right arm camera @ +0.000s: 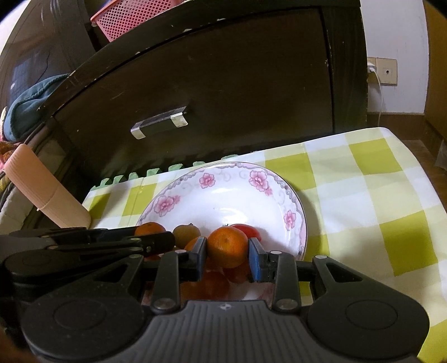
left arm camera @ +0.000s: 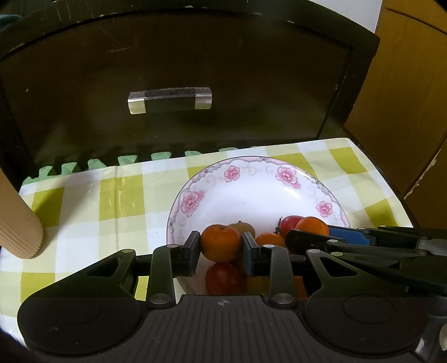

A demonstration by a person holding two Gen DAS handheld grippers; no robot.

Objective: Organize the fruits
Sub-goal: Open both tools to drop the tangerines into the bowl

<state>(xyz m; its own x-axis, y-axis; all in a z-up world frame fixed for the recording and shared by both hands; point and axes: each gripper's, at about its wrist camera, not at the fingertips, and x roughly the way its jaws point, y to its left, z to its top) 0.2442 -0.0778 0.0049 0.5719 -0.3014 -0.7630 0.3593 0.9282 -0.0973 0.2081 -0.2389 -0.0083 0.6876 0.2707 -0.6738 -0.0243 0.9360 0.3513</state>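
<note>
Orange tangerines three (left arm camera: 221,243), claws two (left arm camera: 220,251), plate one (left arm camera: 251,195)

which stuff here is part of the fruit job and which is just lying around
Job: left gripper and its orange; right gripper and its orange; plate; red fruit; brown fruit.
Lying about: drawer handle; pink basket; beige tube.

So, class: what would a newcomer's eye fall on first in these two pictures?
Probably the two oranges, one gripped by the left tool and one by the right tool, both over the flowered plate. Next, the yellow checked cloth under it and the dark cabinet behind.
</note>
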